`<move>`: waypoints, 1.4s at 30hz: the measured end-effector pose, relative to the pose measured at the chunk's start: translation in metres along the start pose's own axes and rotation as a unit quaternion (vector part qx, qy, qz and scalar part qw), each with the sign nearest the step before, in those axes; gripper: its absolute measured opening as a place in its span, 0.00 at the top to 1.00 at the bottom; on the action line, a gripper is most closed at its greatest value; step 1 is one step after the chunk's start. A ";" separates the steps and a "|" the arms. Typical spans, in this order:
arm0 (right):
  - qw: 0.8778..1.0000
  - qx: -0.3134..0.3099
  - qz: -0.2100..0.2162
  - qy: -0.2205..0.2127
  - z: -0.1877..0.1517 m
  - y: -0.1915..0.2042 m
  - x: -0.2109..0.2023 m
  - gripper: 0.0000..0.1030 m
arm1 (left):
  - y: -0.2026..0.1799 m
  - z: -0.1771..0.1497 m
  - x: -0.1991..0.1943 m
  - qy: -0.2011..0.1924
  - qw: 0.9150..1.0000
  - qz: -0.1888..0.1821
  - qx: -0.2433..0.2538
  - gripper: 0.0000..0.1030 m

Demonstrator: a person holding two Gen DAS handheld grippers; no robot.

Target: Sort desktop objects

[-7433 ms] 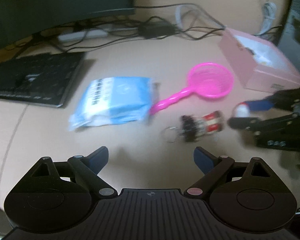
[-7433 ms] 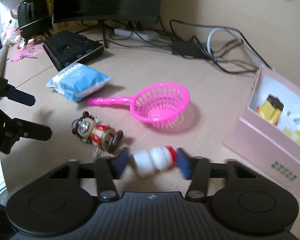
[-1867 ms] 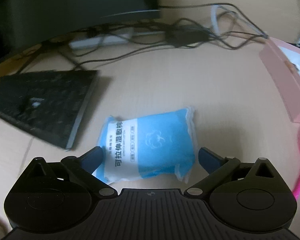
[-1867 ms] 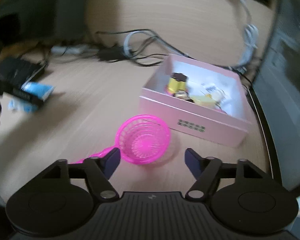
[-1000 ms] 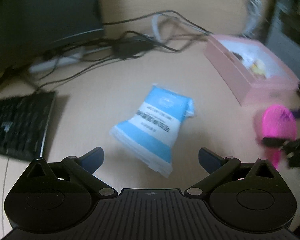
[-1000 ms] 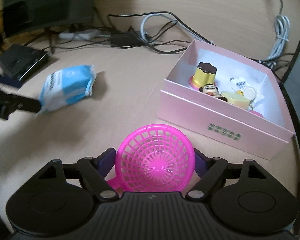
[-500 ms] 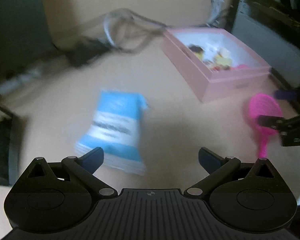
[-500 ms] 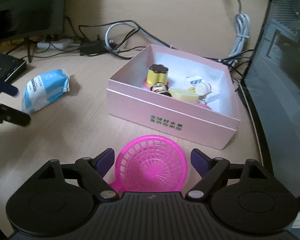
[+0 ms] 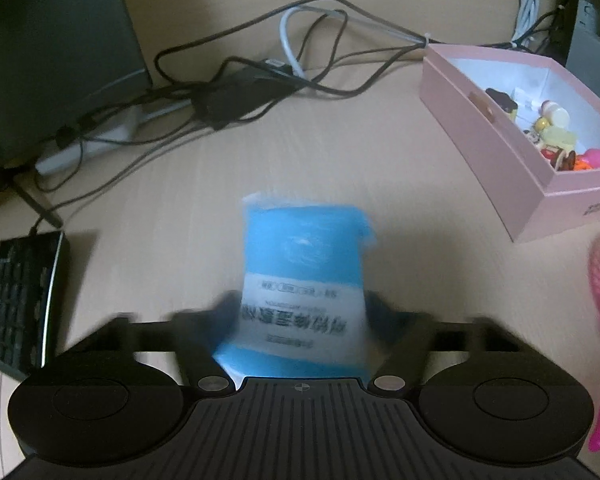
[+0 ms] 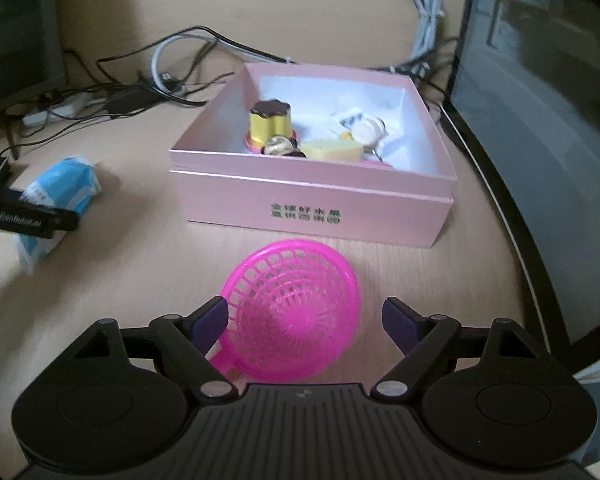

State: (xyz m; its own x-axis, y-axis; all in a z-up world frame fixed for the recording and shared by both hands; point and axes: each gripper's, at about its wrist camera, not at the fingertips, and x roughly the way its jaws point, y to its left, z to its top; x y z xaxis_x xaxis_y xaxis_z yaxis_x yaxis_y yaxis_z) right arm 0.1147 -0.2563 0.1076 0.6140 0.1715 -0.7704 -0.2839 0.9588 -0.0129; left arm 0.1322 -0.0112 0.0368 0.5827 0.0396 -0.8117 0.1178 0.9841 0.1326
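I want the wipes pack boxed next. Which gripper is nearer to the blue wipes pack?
Left. The left gripper is closing around the blue wipes pack; the right gripper straddles the pink strainer, apart from the pack.

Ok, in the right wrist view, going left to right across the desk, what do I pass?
Blue wipes packet with the left gripper on it → pink strainer → pink box → dark panel.

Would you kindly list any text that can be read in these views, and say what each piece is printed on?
"全球好水果": green print, upper line, front wall of the pink box.
Lower green line there: too blurred to read.
"DanRobot.ai", uncertain: finger of the left tongs.
Blue wipes pack: dark print, upside down and blurred, unreadable.
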 end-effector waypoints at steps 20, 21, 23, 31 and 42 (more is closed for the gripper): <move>0.978 -0.206 0.039 -0.022 -0.016 0.039 -0.003 0.30 | -0.021 -0.062 -0.070 0.008 0.996 -0.090 0.016 0.23; 0.979 -0.201 0.027 -0.024 -0.016 0.033 -0.004 0.30 | -0.021 -0.062 -0.071 0.006 0.996 -0.087 0.015 0.21; 0.983 -0.182 0.014 -0.027 -0.016 0.020 -0.009 0.26 | -0.019 -0.061 -0.072 0.002 0.997 -0.081 0.016 0.17; 0.988 -0.133 0.042 -0.068 -0.013 0.005 -0.037 0.04 | -0.013 -0.065 -0.082 -0.013 0.997 -0.072 0.019 0.09; 0.995 -0.095 0.006 -0.023 0.000 0.016 0.008 0.12 | -0.034 -0.061 -0.065 -0.001 0.997 -0.065 0.049 0.07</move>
State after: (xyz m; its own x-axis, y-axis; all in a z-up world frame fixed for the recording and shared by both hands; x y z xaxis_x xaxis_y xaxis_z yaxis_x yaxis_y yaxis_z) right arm 0.1156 -0.2395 0.1012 0.6422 0.1968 -0.7409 -0.4229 0.8971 -0.1282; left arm 0.0416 -0.0369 0.0503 0.5583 -0.0872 -0.8250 0.2707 0.9592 0.0818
